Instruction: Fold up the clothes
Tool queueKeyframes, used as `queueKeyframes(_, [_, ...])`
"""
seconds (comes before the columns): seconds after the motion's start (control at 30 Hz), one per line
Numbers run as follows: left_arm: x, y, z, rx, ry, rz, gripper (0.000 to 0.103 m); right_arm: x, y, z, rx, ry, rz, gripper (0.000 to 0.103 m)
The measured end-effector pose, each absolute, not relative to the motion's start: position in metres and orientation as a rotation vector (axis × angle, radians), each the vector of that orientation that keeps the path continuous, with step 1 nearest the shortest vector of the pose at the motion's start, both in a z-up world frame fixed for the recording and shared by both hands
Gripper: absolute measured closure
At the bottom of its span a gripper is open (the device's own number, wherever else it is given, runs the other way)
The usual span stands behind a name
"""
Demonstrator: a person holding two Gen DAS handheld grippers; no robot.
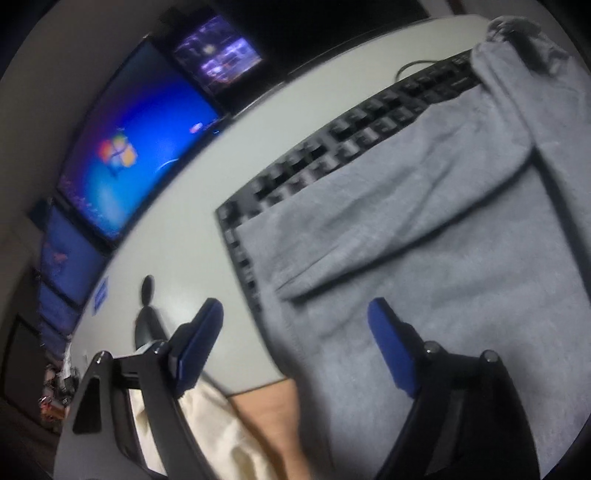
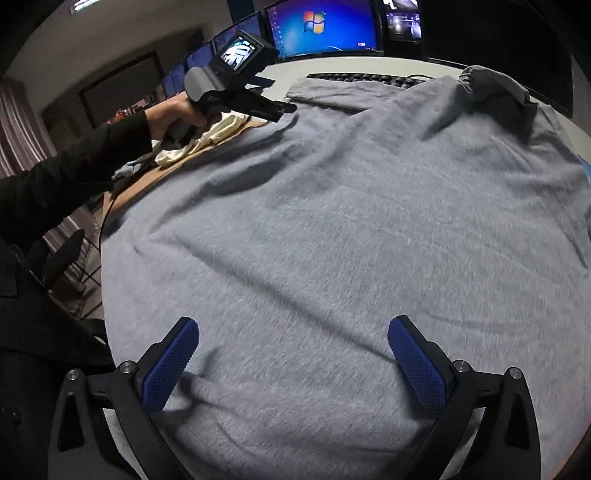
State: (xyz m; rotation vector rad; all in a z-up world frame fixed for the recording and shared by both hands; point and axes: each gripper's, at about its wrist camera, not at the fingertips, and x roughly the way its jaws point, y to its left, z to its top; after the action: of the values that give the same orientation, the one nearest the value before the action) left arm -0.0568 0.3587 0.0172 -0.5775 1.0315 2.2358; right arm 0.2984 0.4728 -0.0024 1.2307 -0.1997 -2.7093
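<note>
Black sleeve, 9 o'clock in the right wrist view: a person's arm reaching in over the table edge.

Left gripper: jaws apart, blue pads bare, nothing between them; one finger over white table, the other over cloth. In the right wrist view a hand holds it at 10 o'clock, its nose at the shirt's far left edge.

Cream cloth: bunched beside that hand, on a brown surface.

Monitors, 12 o'clock: lit blue, along the table's far side.

Black keyboard: on the table, its near edge under the shirt's sleeve.

Grey shirt: spread flat, covering most of the table; one sleeve folded in over the body; collar bunched at 1 o'clock.

Right gripper, 6 o'clock: jaws spread wide over the shirt's near part, pads clear of the cloth, nothing held.
</note>
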Motion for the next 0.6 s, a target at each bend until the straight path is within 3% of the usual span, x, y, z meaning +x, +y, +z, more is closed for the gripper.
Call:
queueKeyframes(0.13, [-0.071, 0.360, 0.018, -0.646, 0.951, 2.178, 0.042, 0.292, 0.480, -0.001, 1.171, -0.331, -2.689, 0.000])
queueKeyframes(0.23, [-0.076, 0.363, 0.021, -0.664, 0.909, 2.142, 0.063, 0.295, 0.489, 0.000, 1.127, -0.426, -2.667, 0.000])
queueKeyframes(0.4, [-0.075, 0.365, 0.024, -0.681, 0.888, 2.110, 0.070, 0.301, 0.498, 0.005, 1.095, -0.507, -2.644, 0.000])
queueKeyframes(0.47, [-0.074, 0.362, 0.032, -0.693, 0.834, 2.118, 0.090, 0.302, 0.497, 0.006, 1.091, -0.516, -2.643, 0.000])
queueKeyframes(0.6, [-0.076, 0.356, 0.053, -0.684, 0.729, 2.134, 0.090, 0.304, 0.496, 0.007, 1.090, -0.520, -2.649, 0.000])
